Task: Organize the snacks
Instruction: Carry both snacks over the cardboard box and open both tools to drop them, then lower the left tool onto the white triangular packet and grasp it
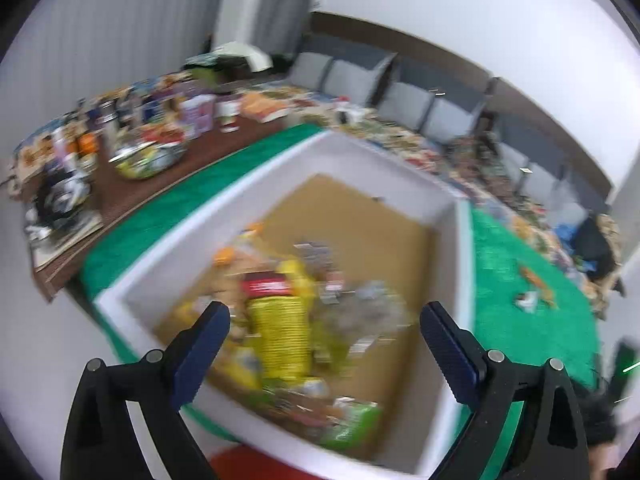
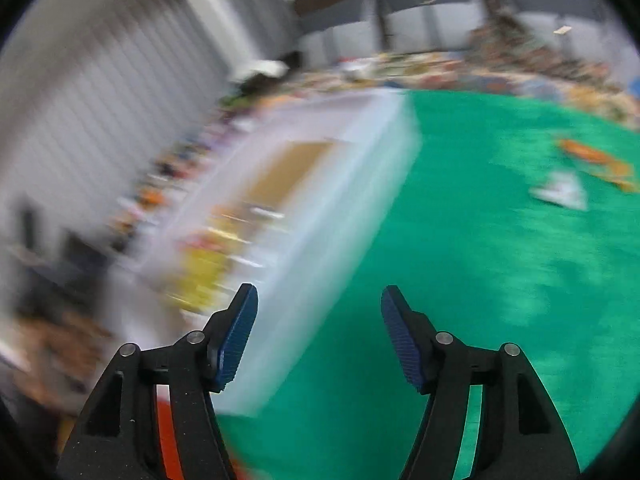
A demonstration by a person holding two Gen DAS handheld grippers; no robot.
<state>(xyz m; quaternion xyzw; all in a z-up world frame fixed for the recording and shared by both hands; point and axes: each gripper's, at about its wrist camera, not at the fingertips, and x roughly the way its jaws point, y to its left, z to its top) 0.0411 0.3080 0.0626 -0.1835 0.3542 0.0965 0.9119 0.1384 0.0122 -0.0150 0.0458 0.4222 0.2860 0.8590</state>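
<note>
Snacks (image 1: 280,320) piled in white box (image 1: 448,208); both grippers' jaws open, empty. Risk: blurred, fast right gripper (image 2: 319,336) clipping box wall.

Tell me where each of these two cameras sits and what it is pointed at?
Left wrist: rides on the left claw, looking down into the white box of snacks; its open fingers frame the yellow packet.
Right wrist: rides on the right claw, open, aimed at the green mat beside the box.
Shared: box, mat and the loose snacks on it.
</note>
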